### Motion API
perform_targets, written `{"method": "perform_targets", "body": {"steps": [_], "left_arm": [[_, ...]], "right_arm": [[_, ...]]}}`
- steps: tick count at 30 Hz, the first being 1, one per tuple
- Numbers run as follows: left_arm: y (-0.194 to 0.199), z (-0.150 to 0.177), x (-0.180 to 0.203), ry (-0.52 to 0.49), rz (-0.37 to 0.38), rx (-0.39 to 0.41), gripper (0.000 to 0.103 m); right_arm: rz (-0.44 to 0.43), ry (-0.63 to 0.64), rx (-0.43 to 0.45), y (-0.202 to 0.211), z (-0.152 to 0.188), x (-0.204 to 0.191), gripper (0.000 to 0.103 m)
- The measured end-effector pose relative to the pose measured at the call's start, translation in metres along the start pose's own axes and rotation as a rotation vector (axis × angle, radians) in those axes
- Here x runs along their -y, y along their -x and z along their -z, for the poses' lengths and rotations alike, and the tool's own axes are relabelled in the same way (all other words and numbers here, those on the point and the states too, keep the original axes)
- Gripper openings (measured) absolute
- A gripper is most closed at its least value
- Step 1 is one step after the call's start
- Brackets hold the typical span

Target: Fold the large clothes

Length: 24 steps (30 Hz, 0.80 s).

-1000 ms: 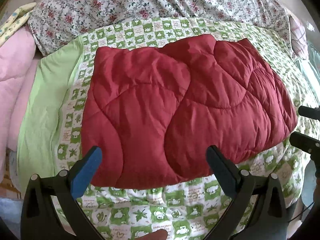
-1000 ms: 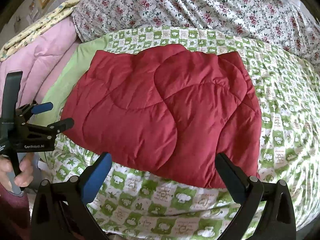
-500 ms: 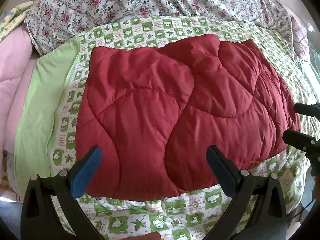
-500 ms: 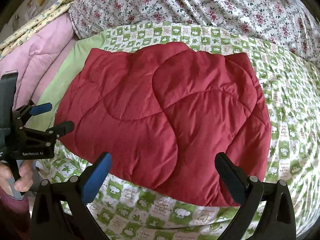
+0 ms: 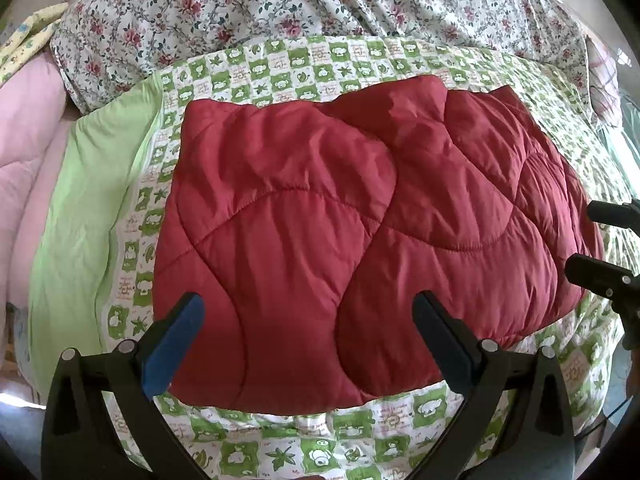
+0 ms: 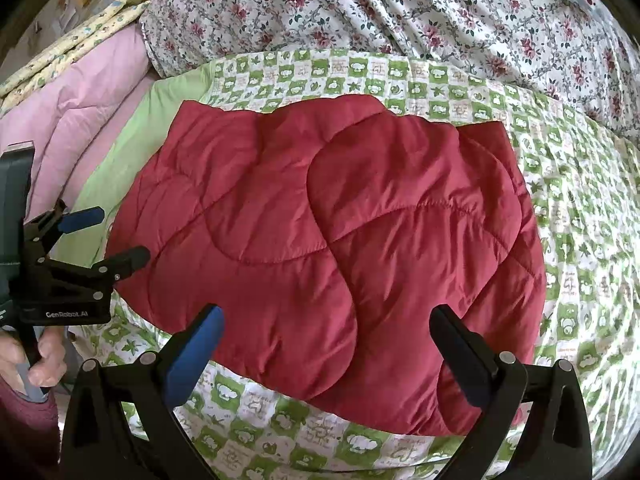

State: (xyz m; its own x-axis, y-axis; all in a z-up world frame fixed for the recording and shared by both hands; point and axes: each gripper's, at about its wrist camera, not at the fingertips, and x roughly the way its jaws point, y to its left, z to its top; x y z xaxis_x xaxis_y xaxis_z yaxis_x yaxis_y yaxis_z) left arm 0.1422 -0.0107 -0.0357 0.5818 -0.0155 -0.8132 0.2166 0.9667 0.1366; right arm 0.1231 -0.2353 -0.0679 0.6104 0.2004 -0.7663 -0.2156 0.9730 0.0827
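**Red quilted garment lies folded on the bed, both grippers spread wide above its near edge**

A red quilted garment (image 5: 360, 240) lies flat in a rough rectangle on a green-and-white checked quilt (image 5: 340, 432) that covers the bed. Curved stitch lines run across its puffy surface, and its near edge sits just short of the quilt's front border. A plain light-green cloth (image 5: 84, 208) lies beside the garment on its left, with a pink quilt (image 5: 28, 152) further left. Behind the checked quilt is a floral bedcover (image 5: 280, 12) — white with red roses.

The left gripper (image 5: 308, 340) hovers over the garment's near left part, its jaws wide apart and holding nothing; one finger carries a blue pad (image 5: 172, 348), the other is black. In the right wrist view it appears at the left edge of the garment (image 6: 100, 236), gripped from below by a hand (image 6: 36, 360) above a dark red sleeve (image 6: 24, 432).

The right gripper (image 6: 324, 360) is likewise spread wide and empty — poised over the garment's near edge towards its right side. From the left wrist view only its two black fingertips (image 5: 600, 276) show, just beside the garment's right edge
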Motion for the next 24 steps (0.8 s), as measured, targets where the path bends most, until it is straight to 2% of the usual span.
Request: {"method": "perform_targets", "body": {"steps": [24], "left_arm": [[-0.0031, -0.0043, 0.0022, 0.007, 0.005, 0.003, 0.103]], "right_arm": [[-0.004, -0.002, -0.010, -0.0036, -0.0017, 0.0007, 0.103]]}}
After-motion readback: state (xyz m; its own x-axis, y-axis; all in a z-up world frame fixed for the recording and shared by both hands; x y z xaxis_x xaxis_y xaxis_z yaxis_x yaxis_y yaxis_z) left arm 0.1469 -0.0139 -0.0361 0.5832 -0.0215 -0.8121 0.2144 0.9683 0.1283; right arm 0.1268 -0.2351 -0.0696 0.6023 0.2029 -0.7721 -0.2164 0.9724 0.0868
